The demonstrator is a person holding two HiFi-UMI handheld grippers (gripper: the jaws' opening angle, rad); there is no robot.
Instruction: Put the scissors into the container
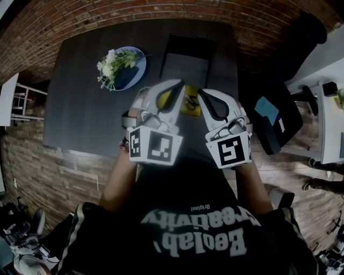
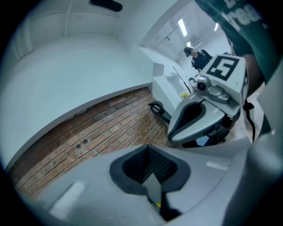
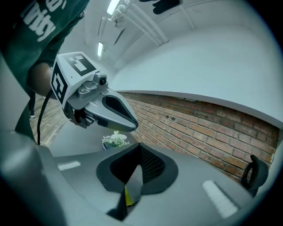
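In the head view the scissors [image 1: 190, 102] lie on a yellow pad [image 1: 185, 107] on the dark table [image 1: 80, 113], partly hidden between my two grippers. A black rectangular container [image 1: 185, 58] stands just beyond them. My left gripper [image 1: 176, 86] is held above the table left of the scissors, jaws together and holding nothing. My right gripper [image 1: 205, 93] hangs beside it on the right, also shut and empty. A sliver of yellow shows under each gripper's closed jaws, left gripper [image 2: 152, 178] and right gripper [image 3: 132, 176].
A blue plate [image 1: 137, 70] with white flowers [image 1: 110, 67] sits at the table's back left; the flowers [image 3: 116, 138] also show in the right gripper view. A brick wall [image 1: 80, 16] runs behind the table. A dark office chair [image 1: 277, 121] stands to the right.
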